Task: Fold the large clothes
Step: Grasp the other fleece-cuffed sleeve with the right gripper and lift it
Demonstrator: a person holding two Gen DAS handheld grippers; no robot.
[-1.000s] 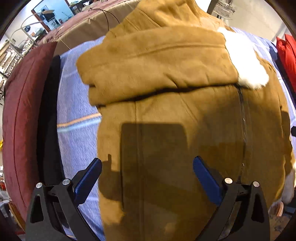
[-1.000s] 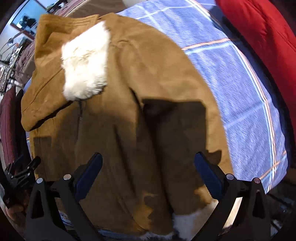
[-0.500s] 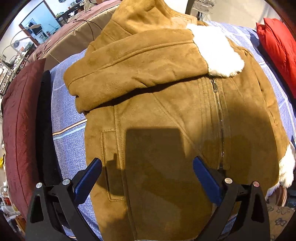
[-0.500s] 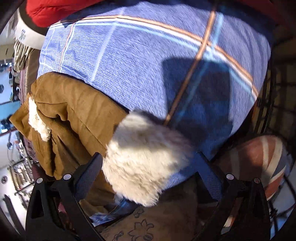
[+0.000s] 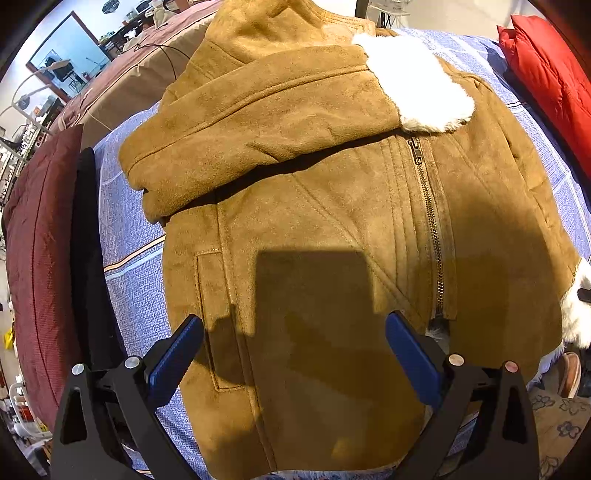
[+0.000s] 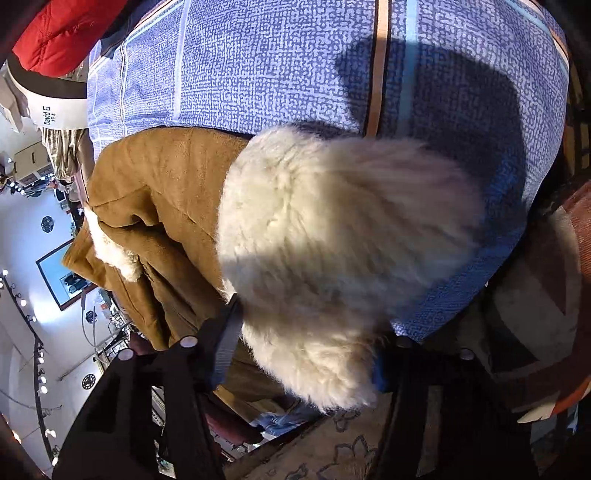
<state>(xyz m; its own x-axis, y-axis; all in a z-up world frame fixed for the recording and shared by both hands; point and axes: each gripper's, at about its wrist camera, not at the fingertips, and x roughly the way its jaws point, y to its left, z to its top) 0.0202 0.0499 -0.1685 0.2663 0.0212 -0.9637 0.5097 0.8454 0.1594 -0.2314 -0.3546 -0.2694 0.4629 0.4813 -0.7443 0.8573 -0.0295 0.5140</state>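
Observation:
A tan suede jacket (image 5: 332,221) with a zip front lies on a blue checked bedspread (image 5: 129,258). One sleeve is folded across its chest and ends in a white fur cuff (image 5: 413,92). My left gripper (image 5: 293,350) is open and empty above the jacket's lower front. In the right wrist view the other sleeve's white fur cuff (image 6: 325,251) hangs over the bed's edge. My right gripper (image 6: 303,350) has closed in around this cuff, with the fur between its jaws.
A dark red cushion (image 5: 37,240) and a black strip (image 5: 85,240) lie left of the jacket. A red pillow (image 5: 546,74) lies at the far right, and also shows in the right wrist view (image 6: 62,29). A patterned rug (image 6: 332,450) lies below the bed edge.
My right gripper swung from over the jacket to the bed's edge and closed on the fur cuff. My left gripper drew back a little, so more of the jacket shows.

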